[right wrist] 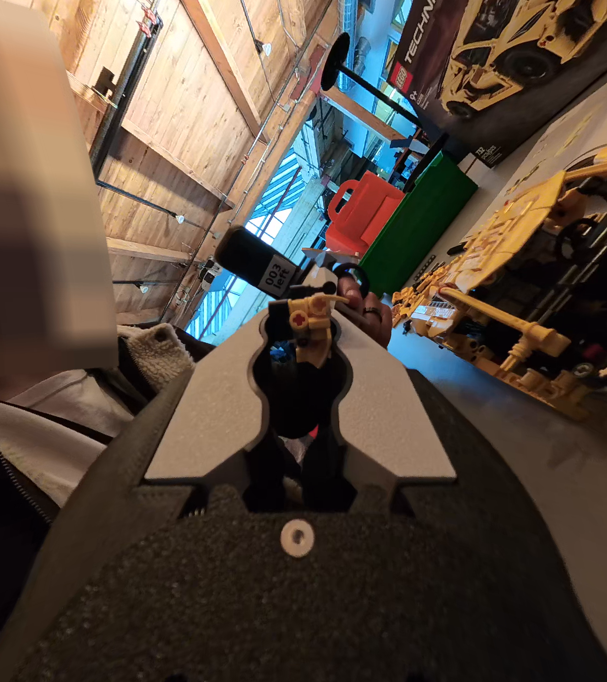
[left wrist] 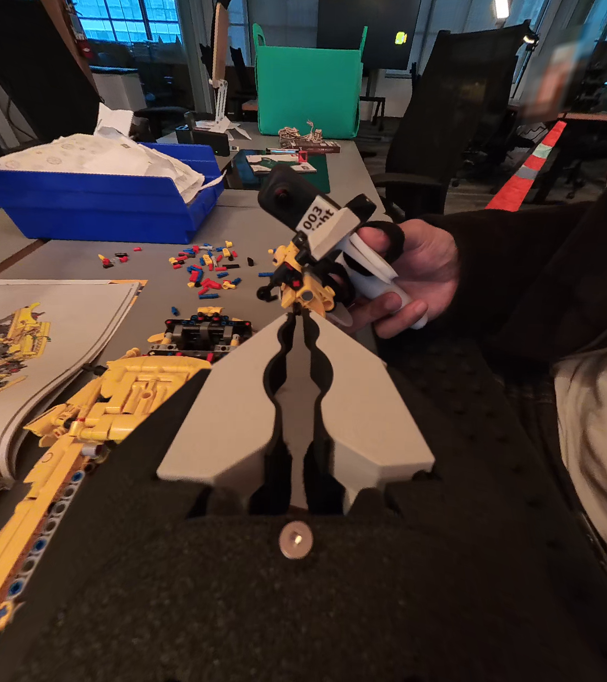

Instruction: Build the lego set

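Note:
A small yellow and black lego sub-assembly [left wrist: 303, 286] hangs in the air above the grey table [left wrist: 276, 225]. My left gripper [left wrist: 299, 313] is shut on its thin black lower end. My right gripper [right wrist: 302, 321] is shut on the same sub-assembly [right wrist: 311, 324], with the yellow part and its red pins between the fingertips. The two grippers face each other, tip to tip. A hand [left wrist: 423, 265] holds the right gripper. The yellow car body [left wrist: 135, 391] and the black chassis [left wrist: 202, 332] lie on the table to the left.
Loose red, blue, yellow and black pieces [left wrist: 209, 265] are scattered behind the chassis. An open instruction booklet [left wrist: 36, 350] lies at the left, and a blue bin [left wrist: 102, 199] holds paper bags. A green bag [left wrist: 307, 81] stands at the back. The set's box [right wrist: 497, 55] stands by the car. Only a small space, under 4 cm, lies between the two pairs of fingers.

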Action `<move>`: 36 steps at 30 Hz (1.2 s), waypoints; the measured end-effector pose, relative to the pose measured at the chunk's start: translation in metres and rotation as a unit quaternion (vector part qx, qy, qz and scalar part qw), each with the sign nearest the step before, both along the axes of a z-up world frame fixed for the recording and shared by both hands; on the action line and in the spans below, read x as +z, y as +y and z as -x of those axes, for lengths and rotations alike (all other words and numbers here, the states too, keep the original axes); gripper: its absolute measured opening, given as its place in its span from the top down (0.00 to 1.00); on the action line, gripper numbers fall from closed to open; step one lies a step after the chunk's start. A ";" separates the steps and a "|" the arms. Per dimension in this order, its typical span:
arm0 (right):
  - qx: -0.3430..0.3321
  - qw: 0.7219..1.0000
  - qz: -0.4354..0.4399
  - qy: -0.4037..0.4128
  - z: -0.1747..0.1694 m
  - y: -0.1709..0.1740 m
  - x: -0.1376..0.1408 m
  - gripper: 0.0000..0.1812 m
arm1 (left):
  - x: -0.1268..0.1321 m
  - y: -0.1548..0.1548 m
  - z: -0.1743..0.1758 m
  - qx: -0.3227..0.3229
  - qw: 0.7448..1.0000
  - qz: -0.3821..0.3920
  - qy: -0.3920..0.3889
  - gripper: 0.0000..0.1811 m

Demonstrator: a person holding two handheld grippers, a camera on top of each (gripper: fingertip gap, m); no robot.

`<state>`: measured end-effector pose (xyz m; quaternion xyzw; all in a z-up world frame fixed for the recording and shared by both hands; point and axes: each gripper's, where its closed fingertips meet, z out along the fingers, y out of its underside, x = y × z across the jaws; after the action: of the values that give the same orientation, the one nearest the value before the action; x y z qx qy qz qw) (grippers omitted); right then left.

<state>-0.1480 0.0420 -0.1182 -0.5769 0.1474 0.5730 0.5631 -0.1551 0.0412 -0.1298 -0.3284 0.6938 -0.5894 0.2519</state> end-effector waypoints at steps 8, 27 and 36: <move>0.019 1.000 -0.004 -0.012 0.005 -0.002 0.002 0.86 | 0.006 -0.004 0.005 -0.032 0.997 0.069 0.032 0.98; 0.003 1.000 -0.016 -0.005 0.010 0.005 0.004 0.90 | 0.012 -0.001 0.000 -0.011 0.996 0.087 0.003 0.98; -0.066 0.988 0.031 -0.136 -0.003 0.001 -0.011 0.92 | -0.006 0.015 0.001 -0.015 0.997 0.043 0.065 0.91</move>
<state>-0.1453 0.0433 -0.1294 -0.6559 0.1244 0.4459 0.5963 -0.1562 0.0562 -0.1360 -0.3665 0.6872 -0.5999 0.1831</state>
